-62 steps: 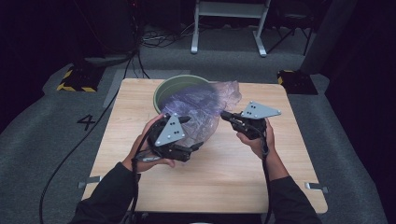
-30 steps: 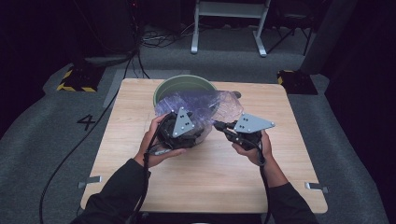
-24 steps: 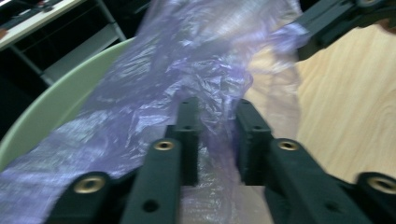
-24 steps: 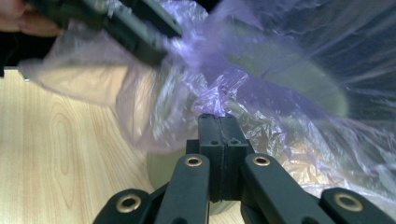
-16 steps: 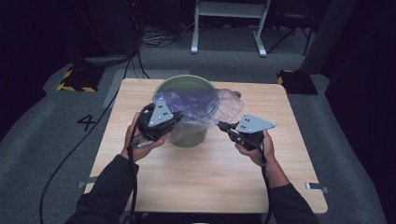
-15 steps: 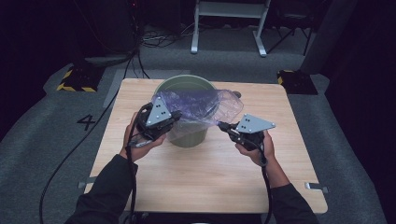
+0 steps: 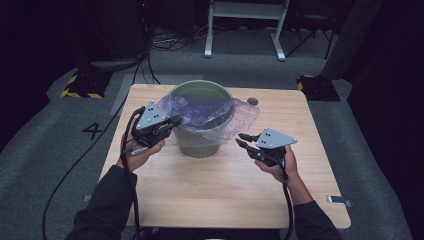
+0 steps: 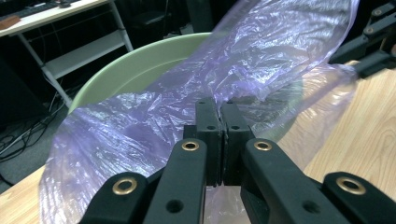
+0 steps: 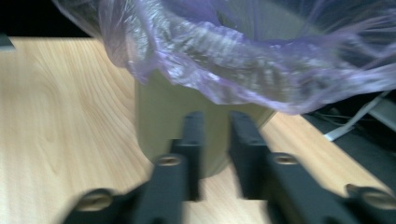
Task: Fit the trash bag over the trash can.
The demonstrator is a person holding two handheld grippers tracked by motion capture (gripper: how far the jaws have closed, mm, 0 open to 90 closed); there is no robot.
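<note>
Bin [image 7: 201, 135]: green, round, standing upright toward the far middle of the wooden counter [image 7: 220, 190]; its far rim is sitting close to the counter's far edge.

Bag [image 7: 210, 112]: thin purple plastic, draping across the bin's mouth, its right part hanging out over the rim toward the right.

Left gripper [image 7: 170, 124]: sitting at the bin's left rim, fingers [image 8: 209, 126] pressed together and pinching the bag's edge; the left gripper view is showing the film bunching right at the tips.

Right gripper [image 7: 242, 140]: hanging over bare counter just right of the bin, apart from the bag. Fingers [image 9: 194, 135] are standing slightly spread with nothing between them, though the right gripper view is blurred, so the gap is only probable.

Open room: wide bare counter lying in front of the bin and along both sides; a small dark disc [image 7: 252, 101] is lying near the far edge.

Change: half a second ago the right gripper was holding the bag's right side stretched; now it is sitting lower and free of it, and the bag is sagging there.
</note>
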